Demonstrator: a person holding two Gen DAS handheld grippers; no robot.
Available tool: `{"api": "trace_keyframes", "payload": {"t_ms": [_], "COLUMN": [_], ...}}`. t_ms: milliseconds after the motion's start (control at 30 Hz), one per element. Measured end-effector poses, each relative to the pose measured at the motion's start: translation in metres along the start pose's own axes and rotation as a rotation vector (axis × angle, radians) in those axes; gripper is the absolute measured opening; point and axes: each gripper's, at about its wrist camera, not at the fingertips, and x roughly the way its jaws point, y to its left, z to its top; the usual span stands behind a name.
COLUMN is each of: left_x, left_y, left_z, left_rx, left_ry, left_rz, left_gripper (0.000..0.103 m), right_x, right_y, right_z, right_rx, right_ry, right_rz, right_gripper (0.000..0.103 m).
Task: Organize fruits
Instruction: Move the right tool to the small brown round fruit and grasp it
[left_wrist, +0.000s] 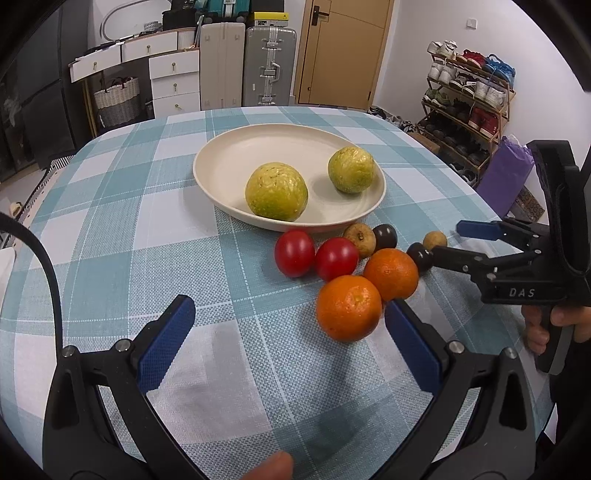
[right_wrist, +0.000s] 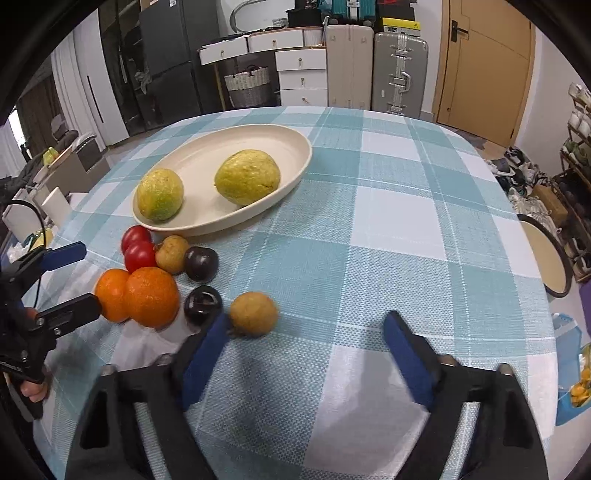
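Note:
A cream plate (left_wrist: 236, 155) (right_wrist: 207, 155) holds two yellow-green round fruits (left_wrist: 276, 190) (right_wrist: 246, 176). In front of it lie two red tomatoes (left_wrist: 294, 252), two oranges (left_wrist: 348, 308) (right_wrist: 151, 296), two dark plums (right_wrist: 201, 263) and two small brown fruits. My left gripper (left_wrist: 290, 306) is open above the cloth, its right finger beside the near orange. My right gripper (right_wrist: 306, 319) is open; one small brown fruit (right_wrist: 253, 313) (left_wrist: 434, 240) sits between its jaws, close against the left finger, with a wide gap to the right one.
The round table wears a blue-and-white checked cloth (right_wrist: 388, 206). Drawers and suitcases (left_wrist: 269, 66) stand behind it, next to a door. A shoe rack (left_wrist: 469, 92) stands at the right. A person's hand (left_wrist: 554, 321) holds the right gripper's handle.

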Motion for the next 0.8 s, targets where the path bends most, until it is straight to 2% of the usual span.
{"api": "trace_keyframes", "payload": {"t_ms": [167, 300, 500, 567, 800], "left_x": [0.0, 0.0, 0.0, 0.0, 0.001], "left_y": [0.0, 0.0, 0.001, 0.001, 0.002], "left_z": [0.0, 0.0, 0.001, 0.001, 0.0], "left_rx": [-0.001, 0.0, -0.004, -0.004, -0.016], "left_ry": [0.0, 0.0, 0.002, 0.002, 0.01], "left_rz": [0.0, 0.001, 0.002, 0.003, -0.014], "left_gripper": [0.103, 0.103, 0.103, 0.103, 0.103], "right_x": [0.0, 0.0, 0.0, 0.0, -0.006], "right_y": [0.003, 0.005, 0.011, 0.011, 0.009], "right_z": [0.001, 0.002, 0.002, 0.002, 0.001], "right_rx": [-0.005, -0.01, -0.03, -0.034, -0.028], "right_ry": [-0.009, -0.008, -0.008, -0.008, -0.039], "right_rz": [0.041, 0.062, 0.075, 0.079, 0.071], "right_gripper": [0.063, 0.047, 0.031, 0.028, 0.027]}}
